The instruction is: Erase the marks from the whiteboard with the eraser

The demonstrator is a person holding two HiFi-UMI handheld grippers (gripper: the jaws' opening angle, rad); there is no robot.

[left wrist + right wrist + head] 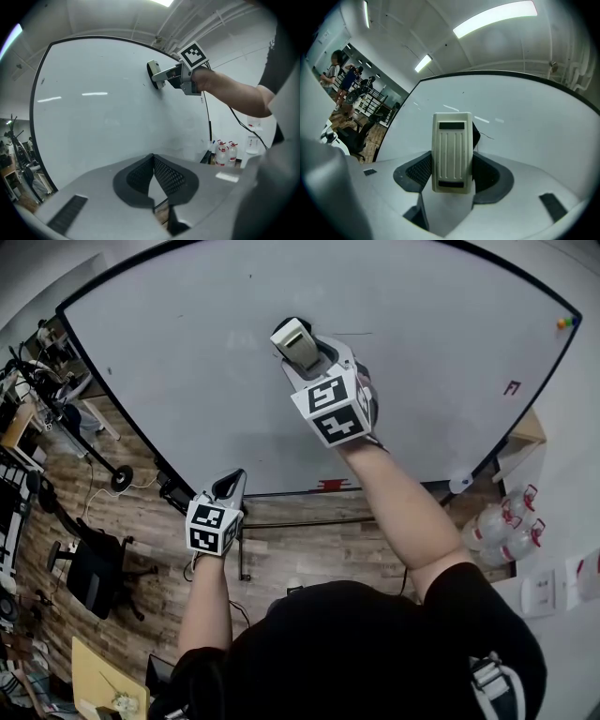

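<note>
Gripping the cream ribbed eraser [451, 152] between their jaws, the right tongs [311, 357] pressed it against the upper middle of the whiteboard [169, 362], just beside a thin dark mark [487, 136]. The left tongs [153, 161] were clenched on nothing, low near the board's bottom edge and well apart from the eraser. A small red mark [511, 387] showed near the board's right edge.

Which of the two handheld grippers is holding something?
The right gripper: its jaws clamp a cream ribbed plastic eraser against the whiteboard. The left gripper is shut on nothing.
</note>
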